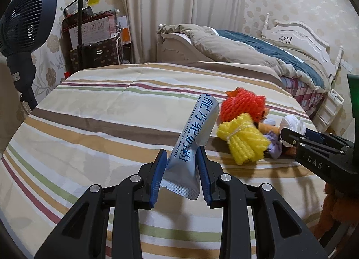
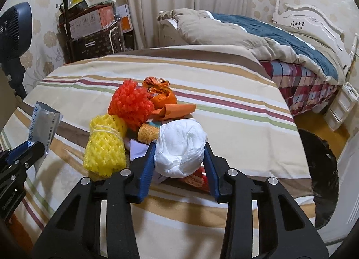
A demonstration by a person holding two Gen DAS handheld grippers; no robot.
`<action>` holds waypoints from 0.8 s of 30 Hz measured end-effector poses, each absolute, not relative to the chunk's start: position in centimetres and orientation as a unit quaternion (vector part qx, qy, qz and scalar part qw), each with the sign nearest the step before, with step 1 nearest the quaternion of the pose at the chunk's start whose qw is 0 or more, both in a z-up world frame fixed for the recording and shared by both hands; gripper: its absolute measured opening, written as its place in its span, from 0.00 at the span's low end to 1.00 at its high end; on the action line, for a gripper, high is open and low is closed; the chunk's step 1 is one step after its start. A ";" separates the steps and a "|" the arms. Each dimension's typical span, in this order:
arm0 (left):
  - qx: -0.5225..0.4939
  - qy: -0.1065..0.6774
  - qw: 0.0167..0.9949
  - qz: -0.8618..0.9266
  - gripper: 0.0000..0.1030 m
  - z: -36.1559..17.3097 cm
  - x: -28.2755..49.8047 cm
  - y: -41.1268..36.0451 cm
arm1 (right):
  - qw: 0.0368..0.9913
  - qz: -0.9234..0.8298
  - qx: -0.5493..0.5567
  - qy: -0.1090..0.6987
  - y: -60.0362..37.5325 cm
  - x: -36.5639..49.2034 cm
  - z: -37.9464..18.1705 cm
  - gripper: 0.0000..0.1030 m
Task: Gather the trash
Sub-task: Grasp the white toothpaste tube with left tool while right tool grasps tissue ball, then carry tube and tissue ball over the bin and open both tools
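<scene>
Clamped in right gripper [image 2: 179, 164]: white tissue wad [image 2: 180, 149]; black bin [image 2: 323, 173] lies rightward. Left gripper [image 1: 181, 176] grips milk-powder sachet [image 1: 193, 144].

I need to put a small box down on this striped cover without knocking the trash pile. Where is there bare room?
The striped cover is bare left of the silver packet, toward the fan. It is also bare behind the pile, up to the rumpled quilt. It is crowded around the orange net, yellow net and white wad, where both tools work.
</scene>
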State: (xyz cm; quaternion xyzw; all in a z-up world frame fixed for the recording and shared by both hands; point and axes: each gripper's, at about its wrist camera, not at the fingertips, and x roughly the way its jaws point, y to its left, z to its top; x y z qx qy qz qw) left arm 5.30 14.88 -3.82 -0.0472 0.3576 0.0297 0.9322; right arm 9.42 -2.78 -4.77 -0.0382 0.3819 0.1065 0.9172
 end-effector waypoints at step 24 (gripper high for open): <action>0.014 0.334 0.933 -0.135 0.30 -1.3 5.6 -0.4 | 0.937 -0.028 0.030 0.348 -19.4 4.6 -2.4 0.39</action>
